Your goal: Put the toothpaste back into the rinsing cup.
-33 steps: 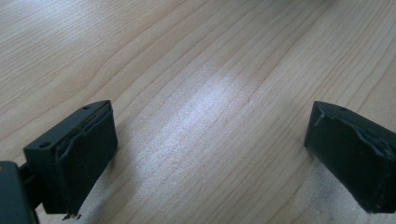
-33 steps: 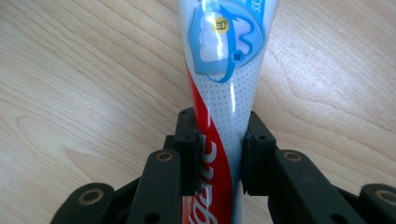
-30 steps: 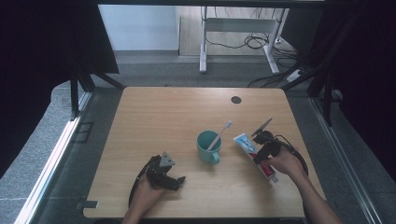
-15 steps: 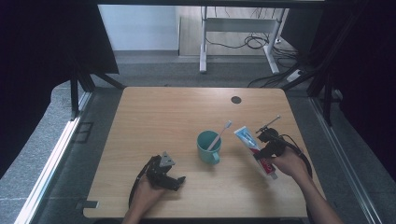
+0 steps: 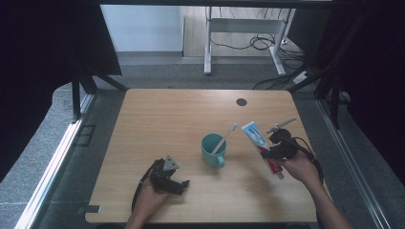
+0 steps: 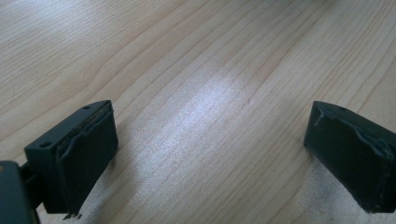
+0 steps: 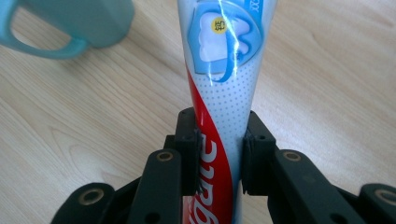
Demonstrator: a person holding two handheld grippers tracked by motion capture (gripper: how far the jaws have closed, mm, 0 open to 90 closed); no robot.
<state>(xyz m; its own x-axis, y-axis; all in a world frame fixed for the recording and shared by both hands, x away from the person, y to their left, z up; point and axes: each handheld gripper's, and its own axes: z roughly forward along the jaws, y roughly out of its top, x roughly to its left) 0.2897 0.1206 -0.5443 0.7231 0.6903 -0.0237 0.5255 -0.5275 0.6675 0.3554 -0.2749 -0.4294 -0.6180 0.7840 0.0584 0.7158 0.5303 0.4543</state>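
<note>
A teal mug (image 5: 212, 149) stands near the middle of the wooden table (image 5: 157, 119) with a white toothbrush (image 5: 225, 137) leaning in it. Right of the mug, my right gripper (image 5: 276, 151) is shut on a red, white and blue toothpaste tube (image 5: 258, 139). In the right gripper view the jaws pinch the tube (image 7: 219, 88) at its lower half, and its flat end points away, toward the mug (image 7: 79, 21). At the table's front left my left gripper (image 5: 173, 180) rests low and open. In the left gripper view its jaws stand wide apart over bare wood (image 6: 210, 135).
A small black round grommet (image 5: 241, 102) sits near the table's far edge. Beyond the table are grey floor, white desk legs (image 5: 207, 43) and cables. Dark curtains flank both sides. Bare tabletop lies left of and behind the mug.
My right gripper has shifted a little to the right and turned with the toothpaste tube in it. The left gripper, mug and toothbrush have stayed put.
</note>
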